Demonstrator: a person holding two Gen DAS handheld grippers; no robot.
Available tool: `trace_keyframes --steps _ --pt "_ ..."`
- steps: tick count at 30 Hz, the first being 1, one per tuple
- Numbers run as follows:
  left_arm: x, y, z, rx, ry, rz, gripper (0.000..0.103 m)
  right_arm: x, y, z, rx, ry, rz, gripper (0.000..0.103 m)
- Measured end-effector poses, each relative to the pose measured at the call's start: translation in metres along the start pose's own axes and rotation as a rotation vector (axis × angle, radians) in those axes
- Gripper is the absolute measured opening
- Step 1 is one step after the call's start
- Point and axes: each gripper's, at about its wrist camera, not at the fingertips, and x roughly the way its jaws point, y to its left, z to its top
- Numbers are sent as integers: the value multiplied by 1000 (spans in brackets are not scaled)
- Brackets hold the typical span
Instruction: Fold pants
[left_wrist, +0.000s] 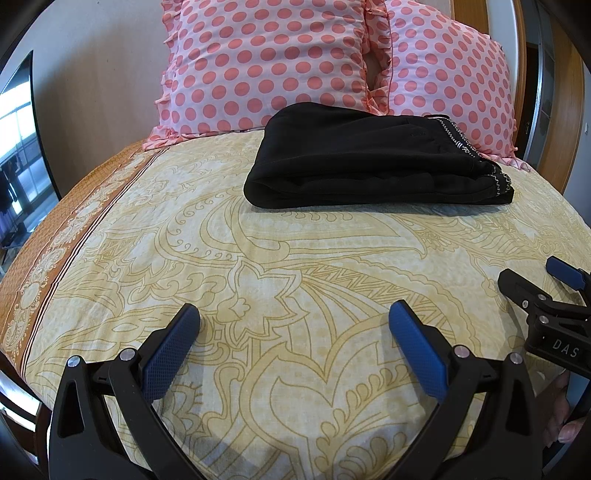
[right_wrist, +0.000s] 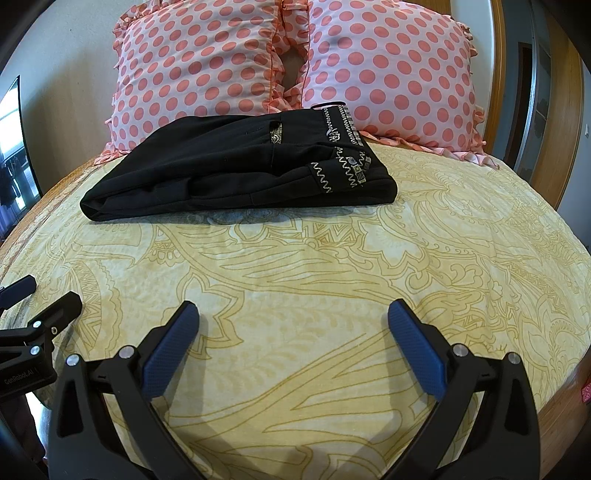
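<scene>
Black pants with white embroidered trim lie folded in a compact stack on the bed, just in front of the pillows; they also show in the right wrist view. My left gripper is open and empty, low over the bedsheet, well short of the pants. My right gripper is open and empty too, equally far back. The right gripper also shows at the right edge of the left wrist view, and the left gripper at the left edge of the right wrist view.
The bed has a yellow patterned sheet with an orange border on the left. Two pink polka-dot pillows stand against the wall behind the pants. A window is at the far left, a wooden frame at the right.
</scene>
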Motion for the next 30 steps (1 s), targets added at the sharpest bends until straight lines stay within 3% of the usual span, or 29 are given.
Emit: trace_keyframes --steps 30 --pt "0 -1 2 0 12 0 102 0 1 0 1 -2 -1 101"
